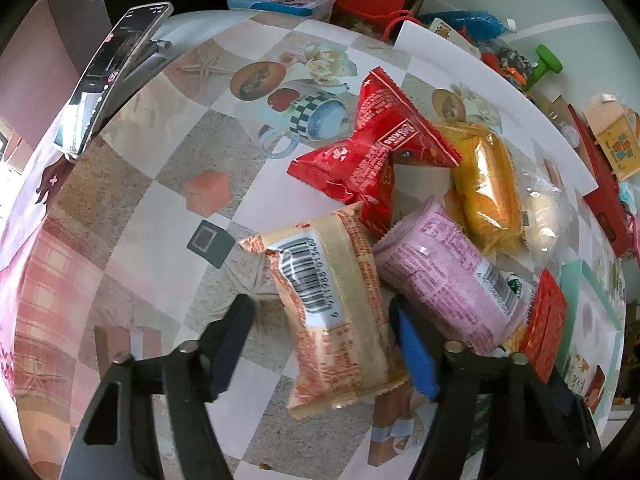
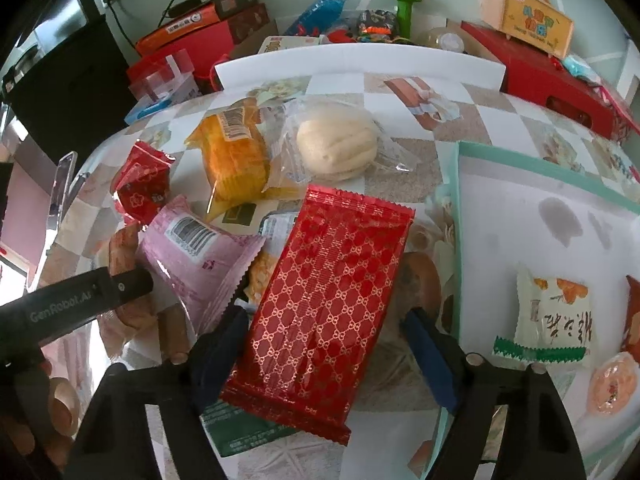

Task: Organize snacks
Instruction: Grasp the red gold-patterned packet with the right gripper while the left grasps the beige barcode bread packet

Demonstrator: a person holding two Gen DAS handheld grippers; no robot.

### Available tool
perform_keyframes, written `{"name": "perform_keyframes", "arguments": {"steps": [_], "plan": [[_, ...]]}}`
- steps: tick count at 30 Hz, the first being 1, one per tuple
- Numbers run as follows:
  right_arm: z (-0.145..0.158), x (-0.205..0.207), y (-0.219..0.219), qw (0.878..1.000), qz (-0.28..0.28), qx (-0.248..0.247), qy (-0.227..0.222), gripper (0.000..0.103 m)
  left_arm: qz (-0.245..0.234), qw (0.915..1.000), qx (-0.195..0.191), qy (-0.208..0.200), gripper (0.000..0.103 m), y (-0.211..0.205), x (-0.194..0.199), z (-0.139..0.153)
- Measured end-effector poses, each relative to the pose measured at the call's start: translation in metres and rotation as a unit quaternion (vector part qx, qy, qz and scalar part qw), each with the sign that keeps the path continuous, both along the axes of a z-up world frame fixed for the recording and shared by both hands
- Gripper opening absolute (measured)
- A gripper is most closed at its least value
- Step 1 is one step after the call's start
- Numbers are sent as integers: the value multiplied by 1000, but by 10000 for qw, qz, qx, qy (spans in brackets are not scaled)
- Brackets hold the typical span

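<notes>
Left wrist view: left gripper (image 1: 320, 336) straddles the beige packet (image 1: 334, 312), jaws half-wide, not yet pinching; right gripper (image 2: 324, 332) likewise brackets the red packet (image 2: 324, 304), ready to lift toward the tray (image 2: 500, 216)

Propped smartphone (image 1: 108, 76) at tabletop (image 1: 168, 208) edge; green plastic dumbbell (image 2: 404, 10) and red cardboard box (image 2: 560, 84) beyond tabletop's far edge.

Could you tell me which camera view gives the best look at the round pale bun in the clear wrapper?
The right wrist view: the bun lies whole and unobstructed beyond the patterned red packet. In the left wrist view the bun is only a pale edge at the far right, mostly hidden behind the orange snack.
</notes>
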State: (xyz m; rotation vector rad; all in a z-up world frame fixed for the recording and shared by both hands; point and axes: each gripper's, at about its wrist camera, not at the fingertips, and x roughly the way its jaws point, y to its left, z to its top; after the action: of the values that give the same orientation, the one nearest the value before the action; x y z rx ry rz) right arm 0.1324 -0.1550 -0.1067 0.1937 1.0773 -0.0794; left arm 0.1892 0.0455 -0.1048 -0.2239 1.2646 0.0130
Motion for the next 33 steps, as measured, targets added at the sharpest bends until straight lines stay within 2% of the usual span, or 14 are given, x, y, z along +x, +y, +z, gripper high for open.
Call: {"name": "perform_keyframes", "arguments": {"steps": [2,4,6,8,14,20,33], "plan": [[2,-1,-2,10000,-18,71,-34,75,-5,10000,-19,-12,58,-1,-1,1],[4,-1,-3,10000,-42,74,-51,75,2,10000,-57,-23,52,-3,-1,2],[5,-1,-4,9999,-69,86,-62,74,1,10000,-32,-24,51,-7,1,3],[4,-1,-6,9998,-73,156,-64,64,-4,10000,-22,-32,48,-10,1,5],[7,-4,-10,9994,-119,299,-111,59,81,9999,-95,-71,41,-9,1,8],[9,-6,-14,9991,-183,340,-165,53,106,9997,-167,-151,38,-3,2,12],[32,-17,-19,9973,-232,433,-550,52,25,9984,-282,-482,38,-5,-5,39]]}}
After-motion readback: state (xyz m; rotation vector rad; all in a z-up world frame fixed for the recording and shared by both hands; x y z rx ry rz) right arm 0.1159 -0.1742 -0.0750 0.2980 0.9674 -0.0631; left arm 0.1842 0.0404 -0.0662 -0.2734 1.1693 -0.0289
